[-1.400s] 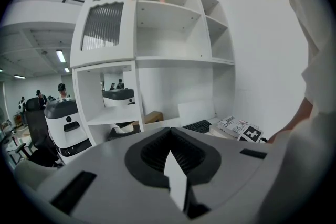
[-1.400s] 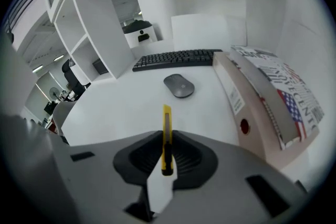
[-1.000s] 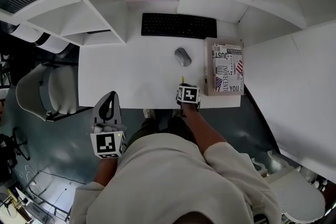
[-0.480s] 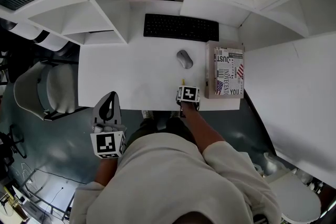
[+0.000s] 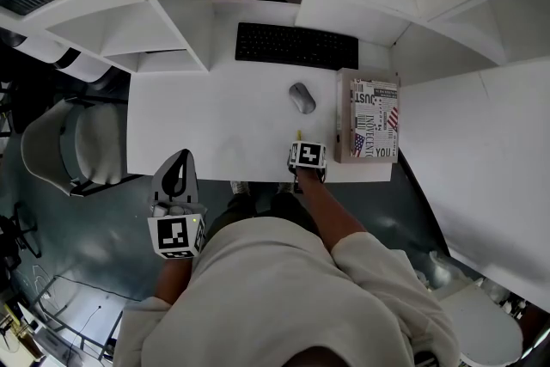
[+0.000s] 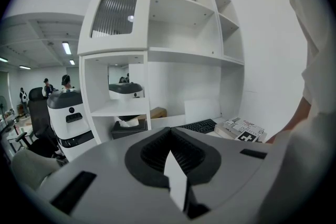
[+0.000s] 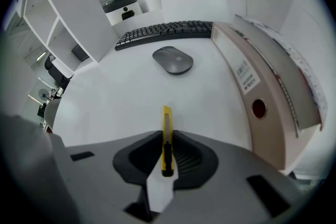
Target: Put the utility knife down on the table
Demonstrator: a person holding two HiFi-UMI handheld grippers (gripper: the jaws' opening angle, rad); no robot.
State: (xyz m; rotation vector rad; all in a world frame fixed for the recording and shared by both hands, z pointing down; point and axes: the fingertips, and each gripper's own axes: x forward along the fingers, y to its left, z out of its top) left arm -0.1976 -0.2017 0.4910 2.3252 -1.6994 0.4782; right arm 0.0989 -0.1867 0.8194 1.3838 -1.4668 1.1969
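On the near side of the mouse (image 5: 301, 96), the right gripper (image 5: 300, 138) is clamped on the utility knife (image 5: 299, 133).
Seen from the right gripper view, the yellow utility knife (image 7: 166, 119) stands on edge between the jaws, tip aimed toward the mouse (image 7: 173, 60); contact with the table (image 5: 215, 116) cannot be told. The left gripper (image 6: 170, 131) has its jaws pressed together with nothing between them, and hangs off the table's edge, well left of the mouse and nearer the person. A black keyboard (image 5: 296, 45) lies beyond the mouse, a printed box (image 5: 369, 125) just right of it.
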